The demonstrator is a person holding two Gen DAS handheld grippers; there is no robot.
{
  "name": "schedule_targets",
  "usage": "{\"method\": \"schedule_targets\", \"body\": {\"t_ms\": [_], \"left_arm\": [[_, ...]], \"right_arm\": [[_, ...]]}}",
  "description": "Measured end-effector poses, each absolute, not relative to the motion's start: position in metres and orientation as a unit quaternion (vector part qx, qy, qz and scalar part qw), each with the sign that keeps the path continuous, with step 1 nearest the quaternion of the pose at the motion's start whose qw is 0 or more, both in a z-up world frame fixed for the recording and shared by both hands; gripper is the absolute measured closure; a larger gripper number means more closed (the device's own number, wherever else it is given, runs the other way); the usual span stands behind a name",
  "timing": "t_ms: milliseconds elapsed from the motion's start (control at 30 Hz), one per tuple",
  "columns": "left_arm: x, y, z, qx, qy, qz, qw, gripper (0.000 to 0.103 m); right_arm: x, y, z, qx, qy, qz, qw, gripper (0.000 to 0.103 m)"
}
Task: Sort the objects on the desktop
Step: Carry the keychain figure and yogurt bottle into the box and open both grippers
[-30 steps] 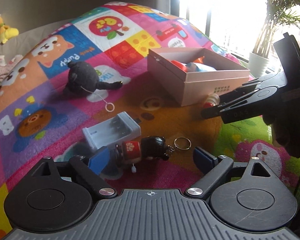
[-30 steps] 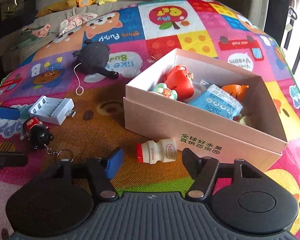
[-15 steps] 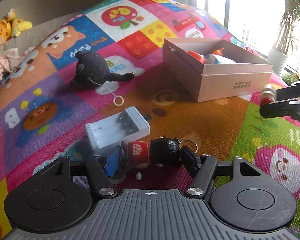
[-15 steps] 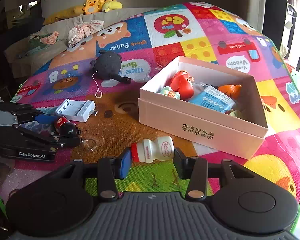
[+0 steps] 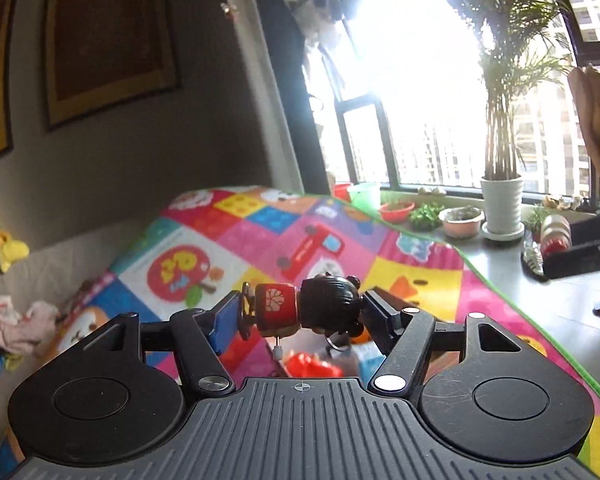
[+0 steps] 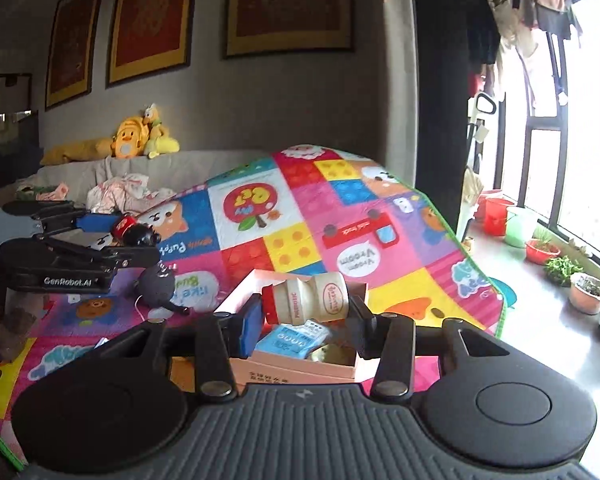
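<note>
The right gripper (image 6: 304, 312) jaws squeeze a little bottle (image 6: 306, 299), lying sideways, right above the pink box (image 6: 300, 368) on the mat (image 6: 300, 216). The left gripper (image 5: 300, 316) jaws squeeze a doll keychain (image 5: 308, 309), sideways too, farther off.

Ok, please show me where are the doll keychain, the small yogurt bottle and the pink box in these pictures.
doll keychain (image 5: 308, 310): left wrist view, where its red body meets its black head.
small yogurt bottle (image 6: 306, 299): right wrist view, middle of its pale body.
pink box (image 6: 300, 372): right wrist view, on its near front wall.
</note>
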State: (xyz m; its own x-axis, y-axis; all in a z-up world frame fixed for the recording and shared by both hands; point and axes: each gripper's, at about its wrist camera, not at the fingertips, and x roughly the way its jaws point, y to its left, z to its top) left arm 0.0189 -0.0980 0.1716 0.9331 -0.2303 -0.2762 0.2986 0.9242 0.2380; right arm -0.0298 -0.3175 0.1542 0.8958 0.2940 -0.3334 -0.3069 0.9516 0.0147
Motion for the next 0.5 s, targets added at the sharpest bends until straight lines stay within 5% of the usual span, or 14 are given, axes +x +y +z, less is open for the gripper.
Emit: {"method": "schedule_targets", "body": {"t_ms": [200,267,500], "left_arm": [[0.075,-0.134,0.172,0.134,0.145,-0.154,0.968,0.028],[0.080,-0.132,0.164,0.119,0.165,-0.155,0.967,0.017],[0.049,-0.083,0.095,0.129,0.240,-0.117,0.955,0.011]], "right_arm": [[-0.020,-0.334,0.140,-0.005,0.189,0.144,0.971,0.059],[-0.019,-0.339,0.134,-0.003,0.195,0.139,0.971,0.059],[-0.006,-0.348,0.122,0.012,0.209,0.134,0.969,0.059]]}}
